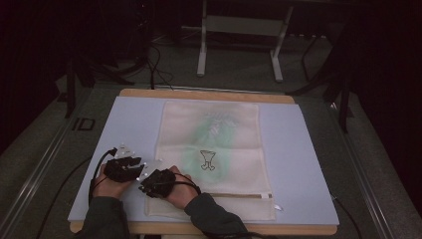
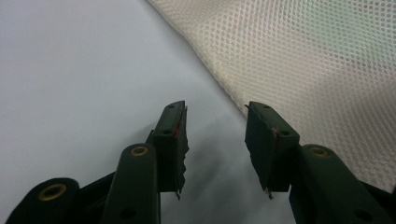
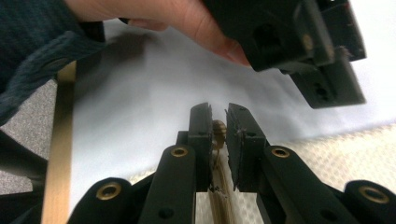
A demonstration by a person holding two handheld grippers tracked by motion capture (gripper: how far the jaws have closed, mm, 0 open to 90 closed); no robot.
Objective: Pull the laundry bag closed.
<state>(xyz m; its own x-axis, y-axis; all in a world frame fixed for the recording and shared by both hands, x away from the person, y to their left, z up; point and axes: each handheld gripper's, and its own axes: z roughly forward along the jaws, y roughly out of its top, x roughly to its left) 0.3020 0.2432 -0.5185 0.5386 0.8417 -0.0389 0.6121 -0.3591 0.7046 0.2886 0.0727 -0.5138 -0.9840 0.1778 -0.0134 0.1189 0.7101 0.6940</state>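
a cream mesh laundry bag (image 1: 211, 149) with a green print and a small black drawing lies flat on the pale blue board (image 1: 298, 164), its long axis running away from the person; the zipper band crosses the bag's near end, parallel to the board's near edge; the right gripper (image 3: 218, 122) sits over the bag's near left corner, jaws clenched on what looks like the tan zipper pull (image 3: 217, 130) at the end of the zipper track, so the track stretches off to the right of that gripper along the bag's near end; the left gripper (image 2: 215, 135) hovers just beside the bag's left edge over bare board, jaws spread and grasping nothing, the mesh lying to its right; the right hand is the one on the pull, and the left is nearer the bag's side edge, likely placed to pin the fabric while the pull travels along the track
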